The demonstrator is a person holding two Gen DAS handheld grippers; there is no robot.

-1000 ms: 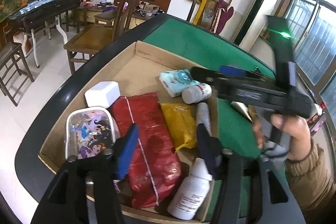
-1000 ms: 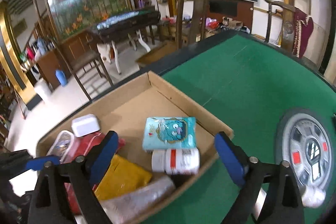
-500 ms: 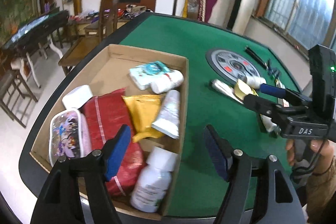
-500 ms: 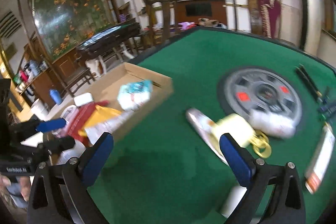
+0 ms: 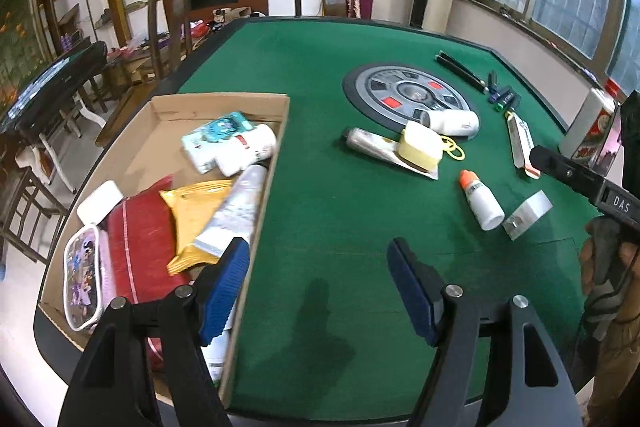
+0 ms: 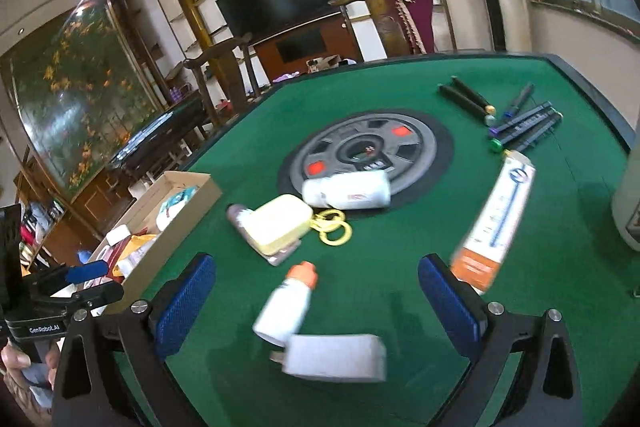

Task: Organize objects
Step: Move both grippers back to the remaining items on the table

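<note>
Several loose items wait on the green table (image 5: pixel 320 67), well apart from the cardboard box (image 5: pixel 280 131) at its left edge. Nearest the right gripper (image 6: pixel 316 291) is a small white bottle with an orange cap (image 6: pixel 286 307). It lies on its side just ahead of the widely spread, empty jaws, its long axis running away from the camera, cap at the far end and tilted a little right.

A grey rectangular block (image 6: pixel 334 357) touches the bottle's base, so closing there could catch both or nudge the bottle into a roll. The picture is blurred, so a rushed approach may miss.

Beside the box wall, the left gripper (image 5: pixel 318 291) also stands open over bare felt, holding nothing.
</note>
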